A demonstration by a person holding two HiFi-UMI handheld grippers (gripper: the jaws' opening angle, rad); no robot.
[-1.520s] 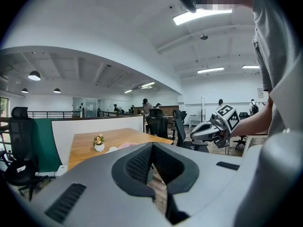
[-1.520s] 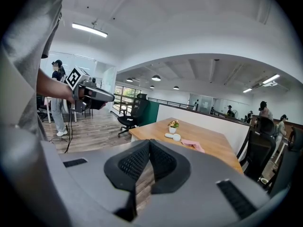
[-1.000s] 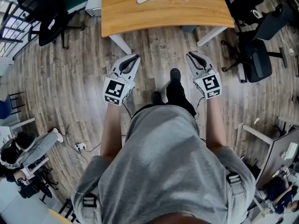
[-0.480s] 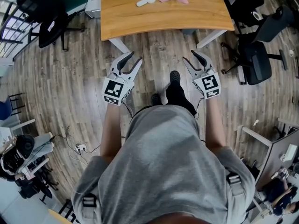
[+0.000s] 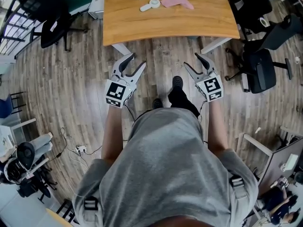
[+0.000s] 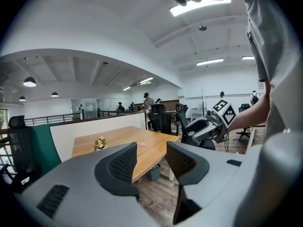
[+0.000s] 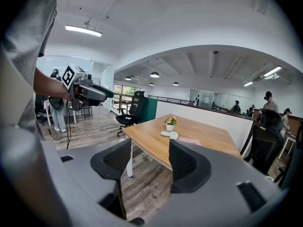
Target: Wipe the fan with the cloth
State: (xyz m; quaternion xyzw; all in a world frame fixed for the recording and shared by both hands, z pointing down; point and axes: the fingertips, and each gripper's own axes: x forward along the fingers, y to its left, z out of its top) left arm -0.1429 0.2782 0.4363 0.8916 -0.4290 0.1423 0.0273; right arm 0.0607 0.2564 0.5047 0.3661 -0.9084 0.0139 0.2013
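Approach. Left gripper and right gripper: jaws have just been opening, released, empty. Fan and cloth lie side by side on far table. Suggest: take cloth first, steady fan.

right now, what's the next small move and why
Probably step closer to the table: the pink cloth and white fan lie far across it. The left gripper and right gripper have just been opening, nothing between their jaws.
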